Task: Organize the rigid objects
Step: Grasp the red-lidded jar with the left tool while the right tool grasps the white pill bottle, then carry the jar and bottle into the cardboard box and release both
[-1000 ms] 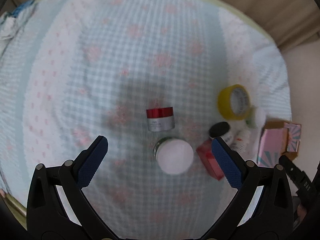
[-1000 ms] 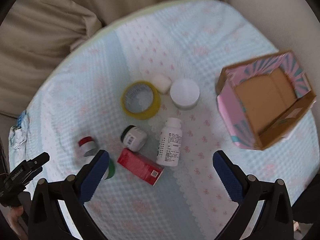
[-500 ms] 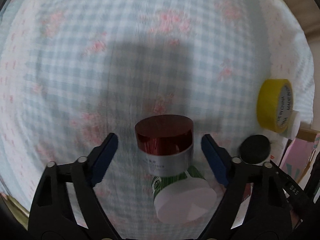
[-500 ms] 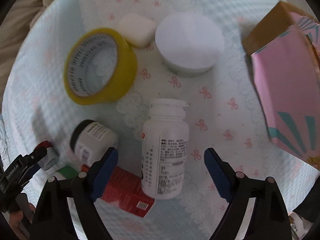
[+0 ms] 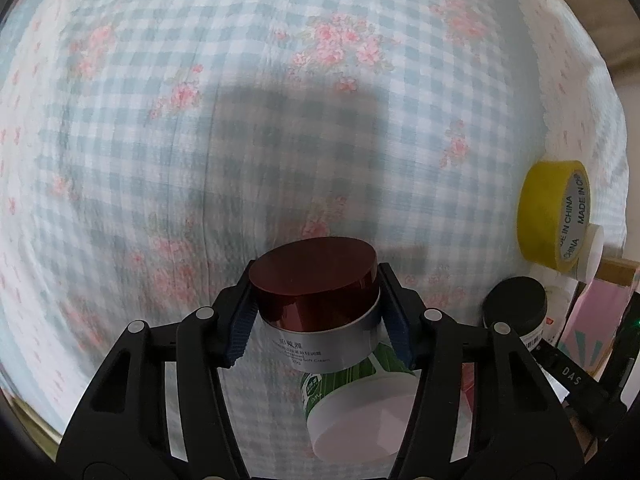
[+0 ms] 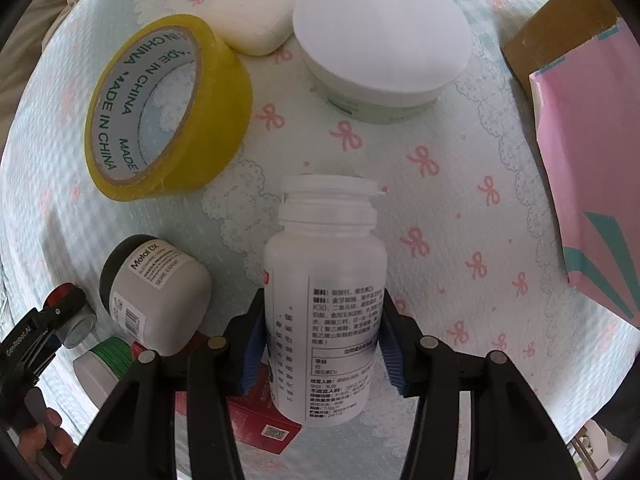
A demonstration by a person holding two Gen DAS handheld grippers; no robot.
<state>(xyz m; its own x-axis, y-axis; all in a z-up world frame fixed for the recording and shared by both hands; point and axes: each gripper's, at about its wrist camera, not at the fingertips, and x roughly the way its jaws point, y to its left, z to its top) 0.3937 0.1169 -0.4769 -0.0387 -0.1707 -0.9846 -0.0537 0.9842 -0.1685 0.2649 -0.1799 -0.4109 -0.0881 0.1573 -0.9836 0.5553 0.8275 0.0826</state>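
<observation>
A jar with a dark red lid and silver body [image 5: 312, 276] stands on the checked cloth. My left gripper [image 5: 316, 312] points down over it, its jaws closing, with both blue pads against the jar's sides. A white pill bottle [image 6: 324, 248] lies on its side on the bow-print cloth. My right gripper [image 6: 323, 328] is closing around its labelled body, pads touching both sides. A green jar with a white lid [image 5: 360, 412] lies just below the red-lidded jar.
A yellow tape roll [image 6: 160, 108], a black-lidded grey jar [image 6: 152, 292], a red box [image 6: 260, 420], a wide white tub [image 6: 380, 40] and a small white case [image 6: 252, 16] surround the bottle. A pink cardboard box [image 6: 588, 160] stands at right. A person's hand [image 6: 44, 448] shows at lower left.
Both grippers came down close to the cloth and their jaws narrowed from wide open, the left around the red-lidded jar, the right around the white bottle.
</observation>
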